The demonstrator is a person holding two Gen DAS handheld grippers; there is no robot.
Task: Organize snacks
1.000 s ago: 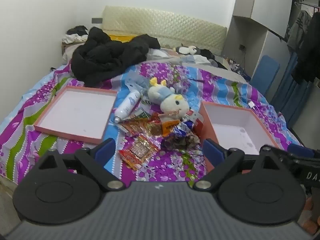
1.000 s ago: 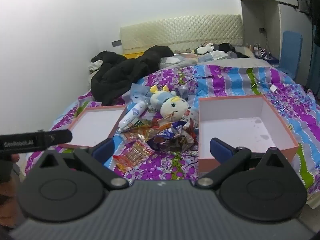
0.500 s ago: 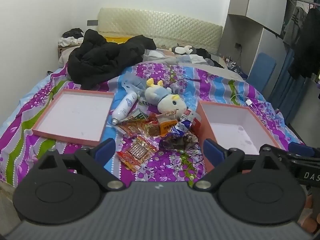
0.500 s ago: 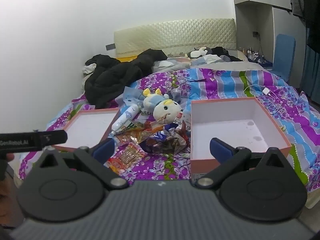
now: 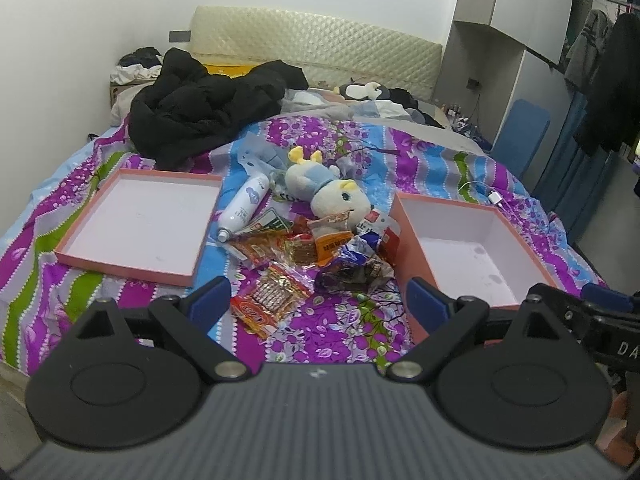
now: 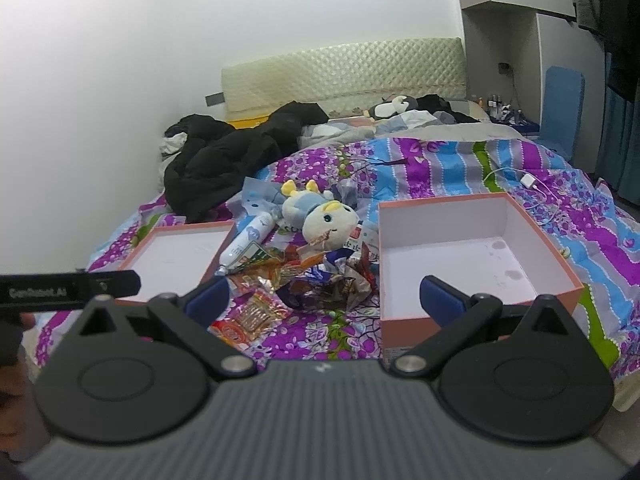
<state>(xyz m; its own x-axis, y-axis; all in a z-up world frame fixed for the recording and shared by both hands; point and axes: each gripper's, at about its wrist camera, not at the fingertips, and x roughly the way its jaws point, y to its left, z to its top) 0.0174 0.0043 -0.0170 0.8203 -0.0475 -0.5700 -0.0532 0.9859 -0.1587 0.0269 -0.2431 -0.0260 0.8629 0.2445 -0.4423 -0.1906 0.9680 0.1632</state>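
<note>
A: Where do we stand with the snacks [image 5: 304, 248]?

B: They lie in a heap on the bed [image 5: 344, 336], between the shallow lid [image 5: 138, 222] on our left and the deep box [image 5: 468, 248] on our right; a soft toy [image 5: 334, 196] and a white bottle [image 5: 244, 206] sit at the far edge of the heap, the toy resting on some wrappers.

A: And our jaws?

B: Both pairs spread wide, holding nothing; the left gripper [image 5: 318, 300] and the right gripper [image 6: 322, 294] hang above the near edge of the bed, well short of the heap.

A: Which packet comes first, do we think?

B: The orange packet [image 5: 272, 296] is nearest; it lies straight ahead of the left jaws, just inside the left finger; its long axis runs slantwise, near-left to far-right.

A: So the left hand is better placed?

B: We judge so; from the right wrist that packet sits low and to the left, partly behind the left finger; the right jaws face the box wall instead; we would turn the left jaws across the packet's short side before closing.

A: Any risk?

B: The wrapper is thin and flat on soft bedding; we may pinch cloth along with it.
</note>
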